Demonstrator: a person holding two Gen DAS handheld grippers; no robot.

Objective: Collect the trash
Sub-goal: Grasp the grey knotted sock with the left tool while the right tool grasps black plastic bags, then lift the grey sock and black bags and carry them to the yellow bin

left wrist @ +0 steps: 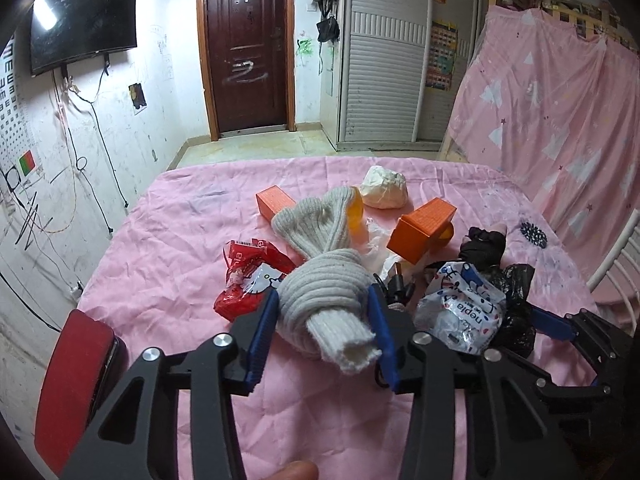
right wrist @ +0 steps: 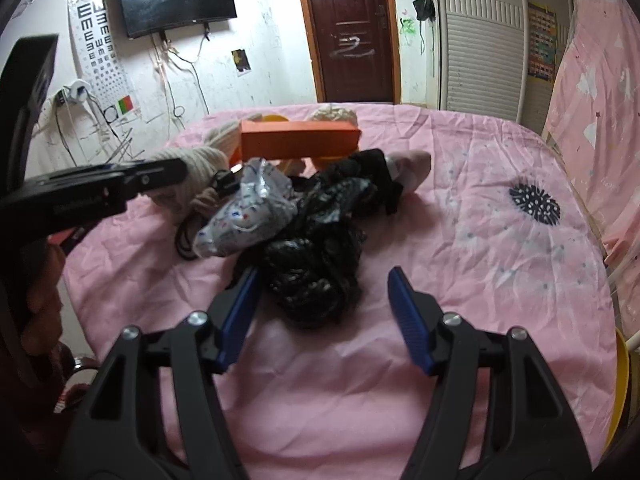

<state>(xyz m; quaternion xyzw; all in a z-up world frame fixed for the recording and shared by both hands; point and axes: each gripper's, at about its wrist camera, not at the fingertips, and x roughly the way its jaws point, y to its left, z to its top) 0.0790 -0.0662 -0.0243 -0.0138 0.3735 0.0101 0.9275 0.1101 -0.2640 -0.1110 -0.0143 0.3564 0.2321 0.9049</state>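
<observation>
A: Starting at the left, what lies where on the pink quilted bed cover (left wrist: 168,280)?

B: A crumpled red foil wrapper (left wrist: 248,280) sits farthest left. Just right of it, the left hand-held gripper (left wrist: 324,320) has its blue pads on either side of a knotted grey ribbed knit sock (left wrist: 324,292), pressed against the knot, so I judge it clenched on the sock (hardly trash, though).

A: And the sock's long axis?

B: It runs away from that gripper toward the door, in line with the fingers.

A: Further right?

B: A crumpled white-and-blue printed tissue packet (right wrist: 244,216), then a crumpled black plastic bag (right wrist: 316,276) touching it. The right hand-held gripper (right wrist: 322,312) is released, jaws spread wide, low over the cover. The bag lies straight ahead, between the fingers but nearer the left pad (right wrist: 236,320).

A: So which hand is nearer the bag?

B: The right one; pushing forward and closing should catch it.
</observation>
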